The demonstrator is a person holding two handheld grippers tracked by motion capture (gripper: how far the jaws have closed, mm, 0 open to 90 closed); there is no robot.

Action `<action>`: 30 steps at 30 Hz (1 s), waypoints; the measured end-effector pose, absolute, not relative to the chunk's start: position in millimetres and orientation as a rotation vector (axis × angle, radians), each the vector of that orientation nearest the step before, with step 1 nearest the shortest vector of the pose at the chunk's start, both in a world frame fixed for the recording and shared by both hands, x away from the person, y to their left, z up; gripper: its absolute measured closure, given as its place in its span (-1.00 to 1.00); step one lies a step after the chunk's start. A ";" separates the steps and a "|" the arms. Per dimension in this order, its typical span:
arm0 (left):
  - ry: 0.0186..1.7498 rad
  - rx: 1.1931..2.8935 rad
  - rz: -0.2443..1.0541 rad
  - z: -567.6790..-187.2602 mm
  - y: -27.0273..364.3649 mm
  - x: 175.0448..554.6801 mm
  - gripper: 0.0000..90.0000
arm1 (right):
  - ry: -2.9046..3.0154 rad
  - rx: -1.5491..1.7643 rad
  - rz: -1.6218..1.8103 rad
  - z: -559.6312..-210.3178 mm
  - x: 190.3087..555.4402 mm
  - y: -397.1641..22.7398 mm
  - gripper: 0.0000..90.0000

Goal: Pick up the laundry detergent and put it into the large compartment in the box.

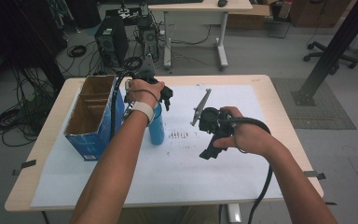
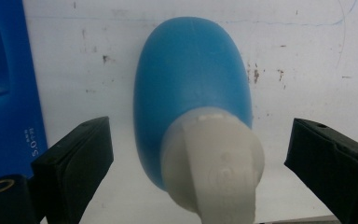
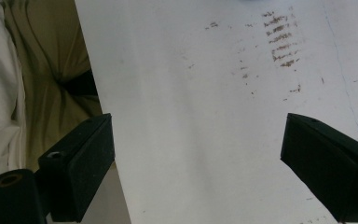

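Note:
A blue bottle (image 1: 156, 130) with a white pump cap (image 2: 214, 158) stands upright on the white paper, just right of a blue cardboard box (image 1: 91, 112). My left gripper (image 1: 164, 100) hovers directly above it. In the left gripper view the bottle (image 2: 191, 79) sits between the wide-open jaws of the left gripper (image 2: 199, 156), which do not touch it. My right gripper (image 1: 209, 151) is held over the middle of the paper, tilted down toward the person. Its jaws are open in the right gripper view (image 3: 196, 158), with only paper between them.
The open-topped box, with cardboard dividers inside, sits at the table's left. White paper (image 1: 191, 177) covers most of the wooden table (image 1: 42, 140). Brown smudges (image 1: 179, 135) mark the paper beside the bottle. Cables trail from both grippers. The person's lap (image 3: 42, 70) shows past the paper's edge.

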State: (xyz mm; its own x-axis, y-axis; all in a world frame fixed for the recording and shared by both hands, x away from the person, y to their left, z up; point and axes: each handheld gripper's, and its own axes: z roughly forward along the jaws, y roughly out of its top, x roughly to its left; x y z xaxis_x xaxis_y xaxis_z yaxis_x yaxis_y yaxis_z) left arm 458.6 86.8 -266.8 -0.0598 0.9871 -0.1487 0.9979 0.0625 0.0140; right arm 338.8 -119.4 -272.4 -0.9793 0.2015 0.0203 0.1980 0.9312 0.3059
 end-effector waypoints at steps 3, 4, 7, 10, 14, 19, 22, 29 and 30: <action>2.202 2.071 -0.137 -267.5 85.7 459.7 -0.83 | 3.076 0.316 0.489 -273.3 339.3 -119.5 -0.78; 2.202 2.071 -0.137 -267.5 85.7 459.7 -0.83 | 3.078 0.315 0.489 -273.6 339.4 -119.5 -0.78; 2.205 2.074 -0.136 -269.3 85.7 461.0 -0.83 | 3.078 0.315 0.490 -274.2 339.6 -119.7 -0.78; 2.209 2.079 -0.132 -271.1 85.9 462.2 -0.83 | 3.081 0.316 0.493 -275.1 339.9 -120.2 -0.78; 2.208 2.079 -0.122 -273.1 84.7 463.0 -0.83 | 3.084 0.315 0.493 -276.5 340.3 -120.7 -0.78; 2.216 2.077 -0.118 -276.0 84.6 464.5 -0.85 | 3.088 0.321 0.491 -277.4 340.3 -121.3 -0.78; 2.213 2.077 -0.117 -277.1 84.6 465.3 -0.85 | 3.089 0.325 0.490 -277.6 340.2 -121.6 -0.78; 2.213 2.088 -0.115 -281.5 83.2 466.7 -0.79 | 3.092 0.325 0.493 -278.5 340.5 -121.2 -0.78; 2.214 2.088 -0.118 -281.9 83.1 466.9 -0.79 | 3.092 0.324 0.496 -279.0 340.6 -121.5 -0.78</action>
